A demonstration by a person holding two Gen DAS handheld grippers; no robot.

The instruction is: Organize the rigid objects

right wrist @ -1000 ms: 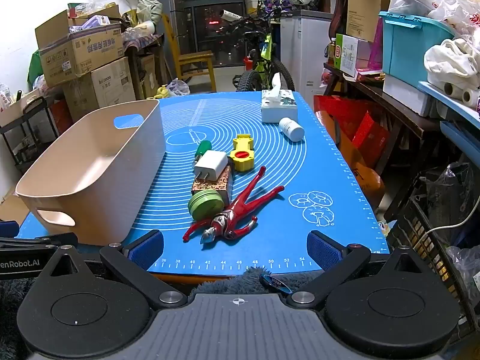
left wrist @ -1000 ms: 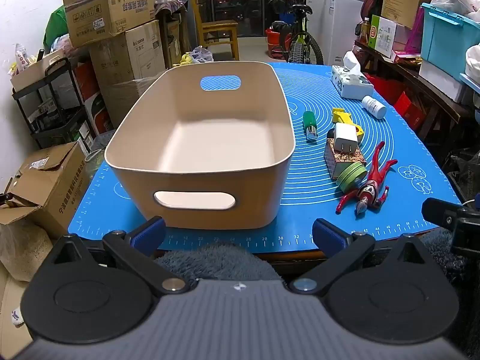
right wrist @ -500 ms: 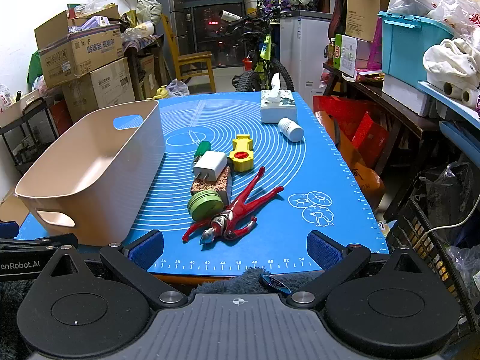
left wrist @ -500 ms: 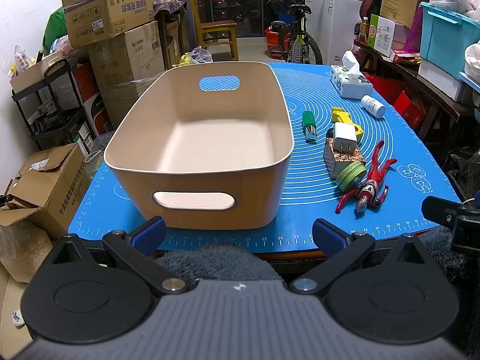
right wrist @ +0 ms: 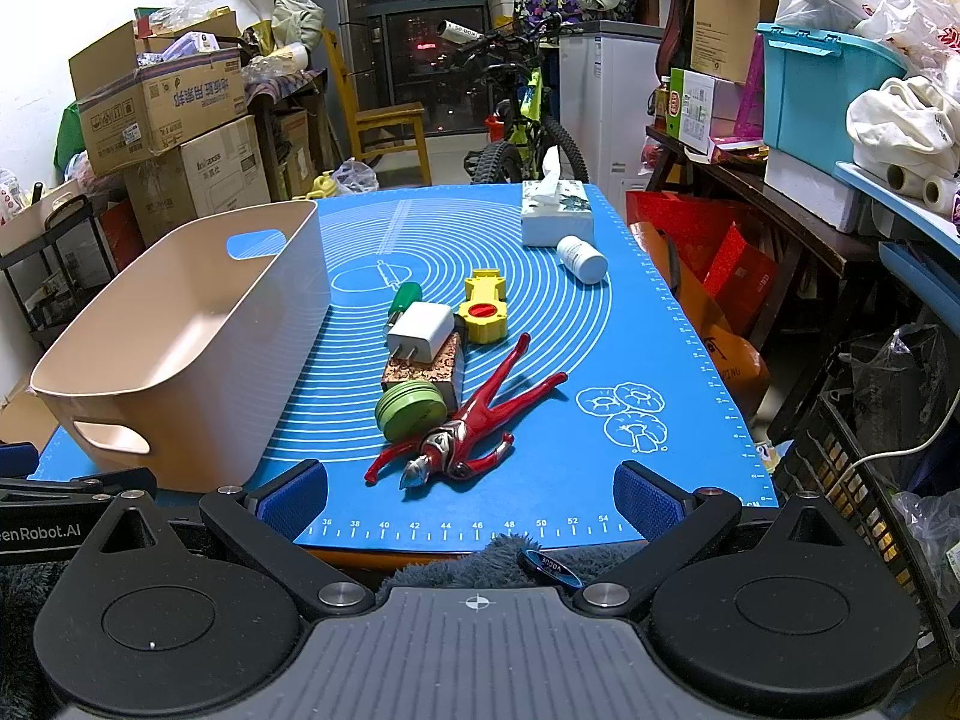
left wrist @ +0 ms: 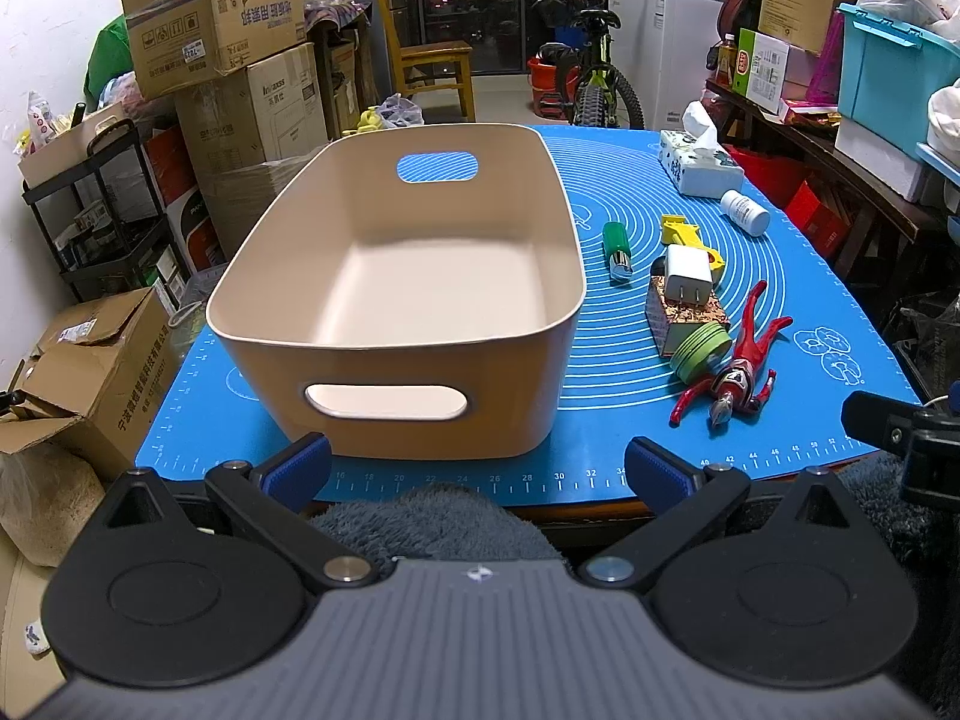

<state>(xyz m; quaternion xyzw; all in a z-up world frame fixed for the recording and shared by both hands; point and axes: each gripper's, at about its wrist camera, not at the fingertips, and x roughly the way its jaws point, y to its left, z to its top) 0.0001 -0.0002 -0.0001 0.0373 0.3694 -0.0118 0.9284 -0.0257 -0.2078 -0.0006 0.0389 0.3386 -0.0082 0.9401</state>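
An empty beige bin (left wrist: 396, 264) stands on the left of the blue mat (left wrist: 798, 276); it also shows in the right wrist view (right wrist: 180, 324). To its right lie a red figure (right wrist: 468, 426), a green round tin (right wrist: 410, 409), a white charger (right wrist: 420, 333) on a patterned box (right wrist: 429, 369), a yellow tool (right wrist: 483, 313), a green-handled tool (right wrist: 401, 300) and a white bottle (right wrist: 581, 259). My left gripper (left wrist: 477, 471) is open and empty at the mat's near edge, in front of the bin. My right gripper (right wrist: 471, 495) is open and empty just short of the red figure.
A tissue box (right wrist: 555, 213) stands at the mat's far right. Cardboard boxes (left wrist: 210, 30) pile up at the left. A bicycle (right wrist: 528, 120) and a wooden chair (right wrist: 384, 120) stand behind the table. Shelves with a teal crate (right wrist: 822, 96) line the right side.
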